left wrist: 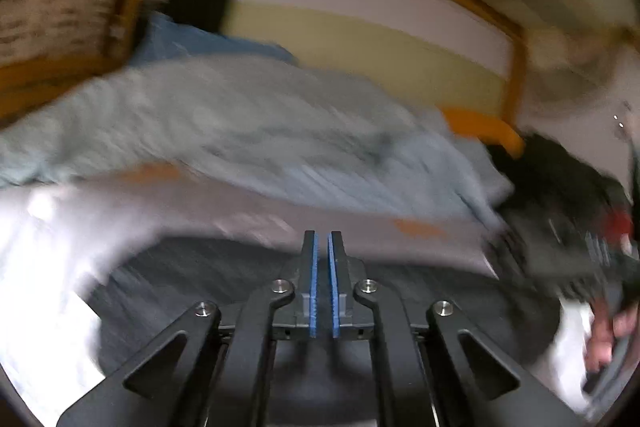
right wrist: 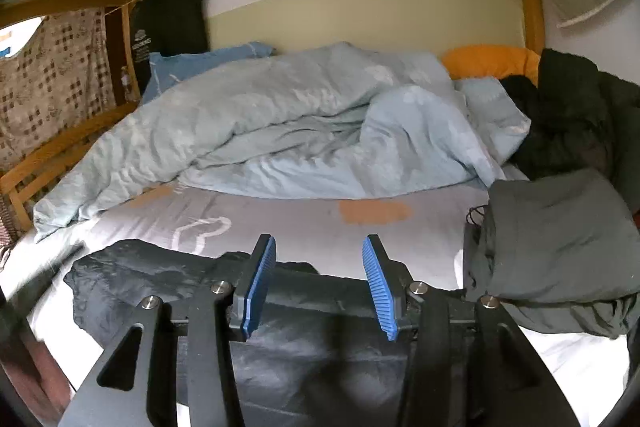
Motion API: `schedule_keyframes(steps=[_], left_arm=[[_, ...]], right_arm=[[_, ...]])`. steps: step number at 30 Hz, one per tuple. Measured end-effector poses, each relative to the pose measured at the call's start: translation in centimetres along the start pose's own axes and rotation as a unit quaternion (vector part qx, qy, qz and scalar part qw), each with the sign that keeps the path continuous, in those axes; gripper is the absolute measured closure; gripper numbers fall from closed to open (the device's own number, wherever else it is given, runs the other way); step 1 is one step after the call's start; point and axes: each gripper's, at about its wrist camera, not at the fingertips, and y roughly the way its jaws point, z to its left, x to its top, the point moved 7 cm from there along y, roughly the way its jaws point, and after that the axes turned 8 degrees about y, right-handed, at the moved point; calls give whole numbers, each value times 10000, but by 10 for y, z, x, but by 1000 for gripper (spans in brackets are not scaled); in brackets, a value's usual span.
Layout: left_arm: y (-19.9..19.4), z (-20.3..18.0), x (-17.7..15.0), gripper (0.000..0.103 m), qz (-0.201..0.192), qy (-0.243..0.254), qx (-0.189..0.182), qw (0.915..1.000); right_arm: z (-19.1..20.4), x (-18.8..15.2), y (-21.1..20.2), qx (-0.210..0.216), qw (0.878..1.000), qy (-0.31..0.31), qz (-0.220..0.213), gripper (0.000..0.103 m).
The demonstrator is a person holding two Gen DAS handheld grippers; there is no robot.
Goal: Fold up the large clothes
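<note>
Hovering with its blue pads spread wide and nothing between them, the right gripper (right wrist: 320, 279) sits just above the dark garment (right wrist: 168, 279) spread on the white sheet (right wrist: 304, 223). The left gripper (left wrist: 323, 267) has its pads nearly together with only a thin slit between; no cloth shows in that slit, though its view is heavily smeared (so a thin layer could be missed). The garment lies flat at the near side of the bed, its far edge rumpled, with a folded grey piece (right wrist: 560, 239) just beside it on the right and the blue duvet (right wrist: 280, 123) heaped behind. To fold well, I would take an edge or corner with each gripper, pinching only the dark fabric and not the sheet under it, lift evenly, and lay it over without dragging wrinkles in.
</note>
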Motion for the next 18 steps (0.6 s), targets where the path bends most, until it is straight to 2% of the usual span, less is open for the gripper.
schedule_keyframes(steps=[2,4,9,11,13,15,18], left_arm=[[3,-31,-19,99,159,225,-206,9994],[3,-52,-31,99,248,182,-488,9983],[1,-72,-40,99,71,487,-292,9984],[8,-73,-43,99,199,505,-366,9979],[13,-76,-48,99,299,513,-373,9975],[20,-77,-57,99,388,552,-227,9975],[35,-72,-70,99,585,407,-137,9974]], right_arm=[[3,2,-8,-25,10000,-6,-58,55],[-1,3,-17,-57,9999,40,-89,55],[-23,4,-14,-290,9993,226,114,55],[-33,0,-8,-353,9984,306,322,55],[-39,-2,-8,-197,9975,525,429,55],[-42,-2,-8,-98,9969,612,474,55],[-43,-3,-5,-194,9972,495,517,53]])
